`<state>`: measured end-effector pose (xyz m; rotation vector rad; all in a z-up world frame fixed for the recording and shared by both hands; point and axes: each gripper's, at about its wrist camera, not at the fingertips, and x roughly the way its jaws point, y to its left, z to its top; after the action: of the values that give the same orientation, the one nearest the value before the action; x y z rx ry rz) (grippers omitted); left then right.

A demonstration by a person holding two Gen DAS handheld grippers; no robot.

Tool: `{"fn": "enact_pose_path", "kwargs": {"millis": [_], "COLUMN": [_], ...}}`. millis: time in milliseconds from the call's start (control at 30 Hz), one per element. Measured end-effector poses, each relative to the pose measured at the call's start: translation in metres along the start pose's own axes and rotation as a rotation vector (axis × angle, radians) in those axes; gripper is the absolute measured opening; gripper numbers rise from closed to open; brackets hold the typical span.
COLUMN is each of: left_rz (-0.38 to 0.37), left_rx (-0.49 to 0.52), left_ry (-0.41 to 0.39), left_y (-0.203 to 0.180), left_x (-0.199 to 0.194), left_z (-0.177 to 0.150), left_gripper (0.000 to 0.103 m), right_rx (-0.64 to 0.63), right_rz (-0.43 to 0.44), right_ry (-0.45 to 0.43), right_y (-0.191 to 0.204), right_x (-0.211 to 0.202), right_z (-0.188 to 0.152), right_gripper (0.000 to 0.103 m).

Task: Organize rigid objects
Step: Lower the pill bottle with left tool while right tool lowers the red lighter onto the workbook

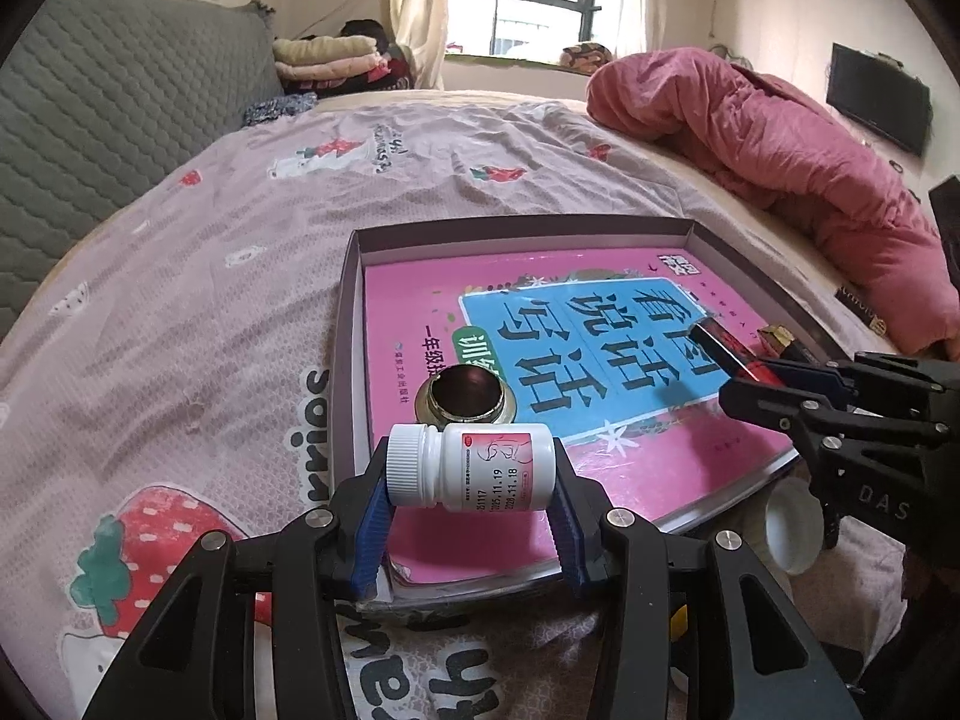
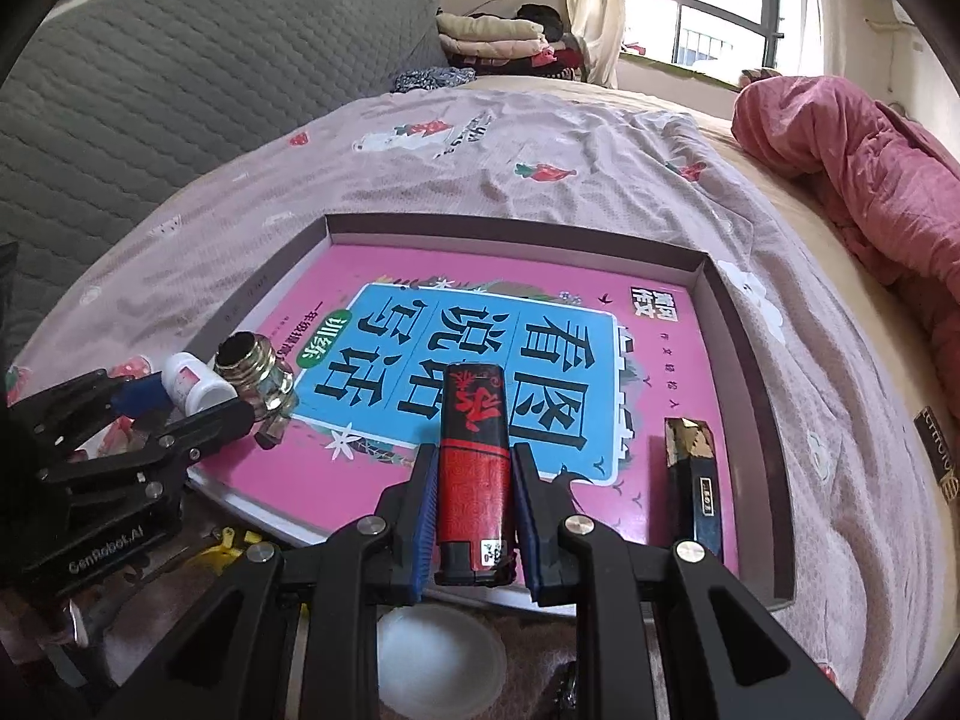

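My left gripper [image 1: 471, 474] is shut on a white pill bottle [image 1: 474, 467], held sideways over the near edge of a pink book [image 1: 540, 324] that lies in a shallow box tray [image 1: 351, 324]. A brass lamp socket [image 1: 468, 399] stands on the book just beyond the bottle. My right gripper [image 2: 474, 480] is shut on a red and black lighter [image 2: 474, 468], held over the book [image 2: 480, 330]. A dark blue and gold lighter [image 2: 696, 480] lies on the book to the right. The left gripper [image 2: 180, 402] with the bottle shows at the left, next to the socket [image 2: 252, 372].
The tray [image 2: 756, 372] sits on a bed with a strawberry-print sheet [image 1: 210, 300]. A pink quilt [image 1: 780, 138] is bunched at the right. A grey headboard [image 1: 108, 108] is at the left. A white lid [image 2: 438, 660] lies below the right gripper.
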<state>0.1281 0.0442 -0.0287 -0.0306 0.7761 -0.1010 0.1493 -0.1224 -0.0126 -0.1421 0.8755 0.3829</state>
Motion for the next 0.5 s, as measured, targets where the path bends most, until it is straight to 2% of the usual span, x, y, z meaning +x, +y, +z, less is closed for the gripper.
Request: {"fn": "enact_pose_path", "kwargs": {"millis": [500], "left_rz": [-0.023], "left_rx": [-0.019], "left_ry": [0.012], "left_y": [0.003], "left_x": [-0.001], "left_z": [0.002], "left_gripper": [0.047], "right_rx": [-0.019], "right_rz": [-0.013], "right_ry": [0.032], "right_y": [0.003], "right_x": [0.012], "right_z": [-0.002], "right_gripper": [0.023]}}
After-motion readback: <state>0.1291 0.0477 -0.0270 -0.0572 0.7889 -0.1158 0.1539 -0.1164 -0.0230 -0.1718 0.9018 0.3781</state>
